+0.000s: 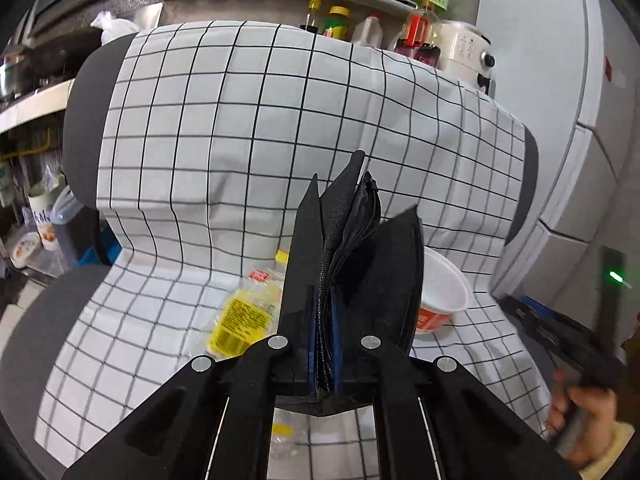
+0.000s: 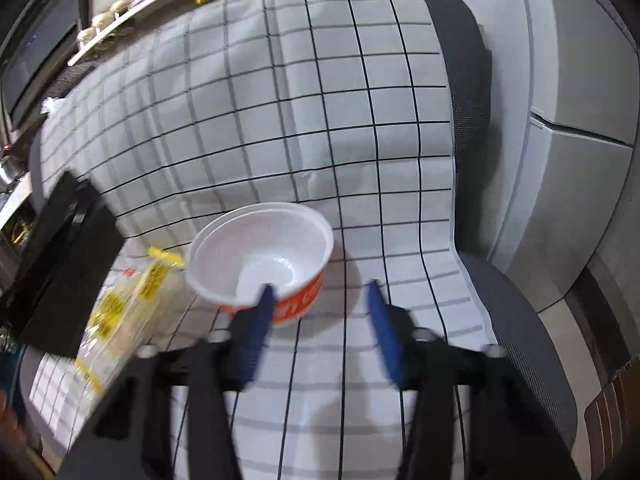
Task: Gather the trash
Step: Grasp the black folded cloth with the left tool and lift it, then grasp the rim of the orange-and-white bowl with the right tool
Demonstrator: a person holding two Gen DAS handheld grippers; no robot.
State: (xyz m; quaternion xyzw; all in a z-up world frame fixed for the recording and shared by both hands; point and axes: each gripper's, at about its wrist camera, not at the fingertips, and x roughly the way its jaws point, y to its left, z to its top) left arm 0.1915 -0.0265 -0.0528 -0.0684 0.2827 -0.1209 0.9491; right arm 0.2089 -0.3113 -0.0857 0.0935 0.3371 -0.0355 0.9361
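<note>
My left gripper (image 1: 352,216) is shut on a folded black trash bag (image 1: 360,208) and holds it above the chair seat. It shows as a black shape at the left of the right wrist view (image 2: 60,264). An empty white and orange instant noodle bowl (image 2: 264,256) lies tilted on the checked cloth (image 2: 280,100); it also shows in the left wrist view (image 1: 444,296). A clear plastic wrapper with yellow labels (image 2: 120,312) lies left of the bowl, also in the left wrist view (image 1: 244,312). My right gripper (image 2: 320,292) is open, its left fingertip at the bowl's near rim.
The cloth covers a grey office chair (image 2: 468,80). A white fridge (image 2: 568,160) stands right of it. A kitchen counter and shelf with bottles (image 1: 340,20) and a rice cooker (image 1: 464,52) are behind the chair.
</note>
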